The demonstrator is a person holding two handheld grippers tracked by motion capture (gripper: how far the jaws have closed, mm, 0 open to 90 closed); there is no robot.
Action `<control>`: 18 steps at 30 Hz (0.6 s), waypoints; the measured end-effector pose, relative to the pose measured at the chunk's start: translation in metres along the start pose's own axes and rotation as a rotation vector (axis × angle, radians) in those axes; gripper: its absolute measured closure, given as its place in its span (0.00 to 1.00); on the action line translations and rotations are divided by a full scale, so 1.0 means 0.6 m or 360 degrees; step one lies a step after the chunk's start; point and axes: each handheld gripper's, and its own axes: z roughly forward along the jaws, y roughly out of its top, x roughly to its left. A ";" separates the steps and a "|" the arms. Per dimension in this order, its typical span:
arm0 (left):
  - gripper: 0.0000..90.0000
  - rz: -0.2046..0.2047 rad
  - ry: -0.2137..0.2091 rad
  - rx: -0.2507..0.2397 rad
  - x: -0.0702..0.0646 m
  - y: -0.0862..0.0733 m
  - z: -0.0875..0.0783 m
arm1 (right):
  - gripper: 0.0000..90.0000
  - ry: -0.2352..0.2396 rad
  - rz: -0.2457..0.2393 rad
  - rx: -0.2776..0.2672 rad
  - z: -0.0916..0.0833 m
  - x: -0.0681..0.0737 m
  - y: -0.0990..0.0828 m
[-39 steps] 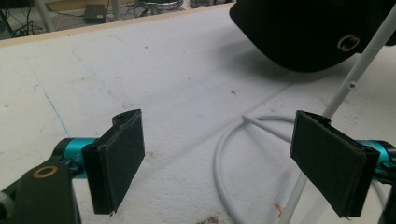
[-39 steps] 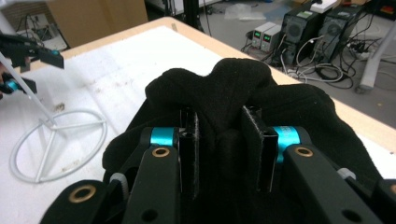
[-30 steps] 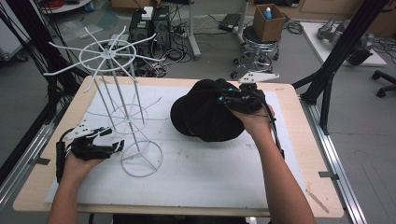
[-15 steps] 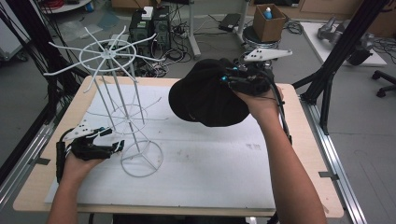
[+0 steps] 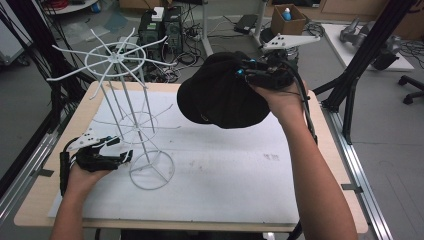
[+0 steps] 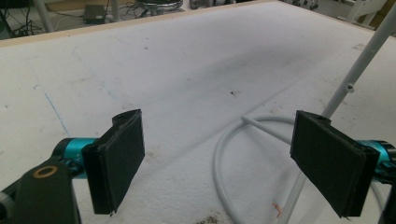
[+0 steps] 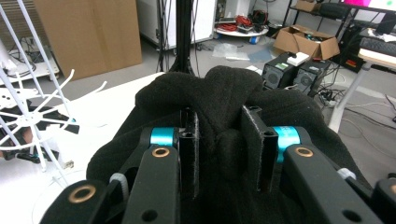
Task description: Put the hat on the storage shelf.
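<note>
A soft black cap [image 5: 220, 95] of matte, felt-like cloth, rounded at the crown and sagging in folds, was held in the air by the right gripper [image 5: 248, 75], clear of the white padded table [image 5: 240, 175] below it. In the right gripper view a bunched ridge of the cap [image 7: 219, 107] was seen pinched between the two flat black pads [image 7: 189, 149], the jaws pressed in on the fabric, which spilled out ahead of and beneath them. A white wire stand [image 5: 127, 100], made of thin rods with a spoked ring at the top and a round hoop at the base, was placed off to the cap's side, apart from it. The left gripper [image 5: 107, 152] was kept low at the table, just beside the hoop [image 6: 229, 154], with its jaws spread wide and nothing between them; one upright rod appeared to run close behind a pad [image 6: 331, 161], though contact could not be judged.
</note>
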 end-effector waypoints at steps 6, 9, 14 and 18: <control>0.20 -0.0003 0.0000 -0.0001 0.001 0.000 0.000 | 0.78 0.0053 0.0041 -0.0005 -0.007 -0.003 0.011; 0.20 0.0001 -0.0001 0.0004 0.001 -0.001 0.000 | 0.78 0.0091 0.0070 -0.0009 -0.015 -0.007 0.019; 0.20 -0.0005 -0.0001 0.0003 0.001 -0.001 0.000 | 0.78 0.0139 0.0078 -0.0017 -0.035 -0.011 0.041; 0.20 -0.0006 -0.0001 0.0003 0.000 -0.001 0.000 | 0.78 0.0184 0.0065 -0.0045 -0.055 -0.013 0.060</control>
